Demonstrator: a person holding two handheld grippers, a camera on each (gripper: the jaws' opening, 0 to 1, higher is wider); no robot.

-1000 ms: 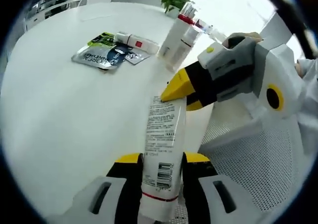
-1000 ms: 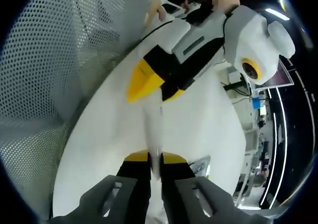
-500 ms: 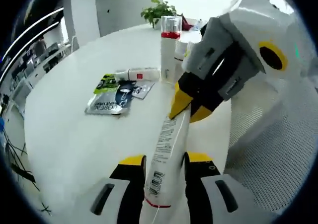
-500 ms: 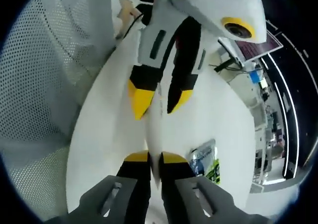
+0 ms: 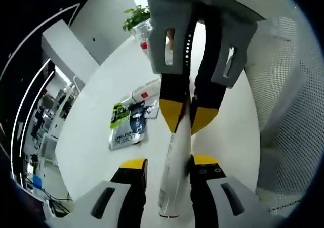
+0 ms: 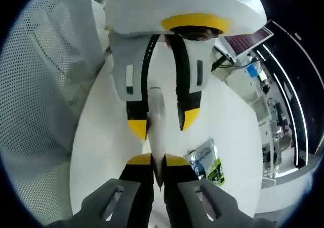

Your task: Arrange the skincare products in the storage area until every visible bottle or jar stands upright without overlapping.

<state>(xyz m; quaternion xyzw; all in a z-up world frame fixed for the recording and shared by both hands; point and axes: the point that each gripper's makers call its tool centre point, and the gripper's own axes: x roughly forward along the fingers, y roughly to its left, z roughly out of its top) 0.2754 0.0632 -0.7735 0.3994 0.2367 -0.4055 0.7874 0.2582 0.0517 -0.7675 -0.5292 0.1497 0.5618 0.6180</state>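
Observation:
A white tube with small print and a red line near its cap end runs straight out between my left gripper's yellow-tipped jaws, which are shut on that end. My right gripper comes down from the top of the left gripper view and pinches the tube's flat far end. In the right gripper view, the right gripper is shut on the tube's thin crimped end. Facing it, the left gripper has a jaw on either side of the tube. The tube hangs above the white table.
Flat sachets and a small tube with a red label lie on the table. A bottle with a red band stands beside a potted plant. A white mesh basket borders the table. The sachets and basket also appear beyond my right gripper.
Both grippers kept hold of the tube while turning. The right gripper swung from the right side to straight ahead of the left one, and the tube now looks narrower.

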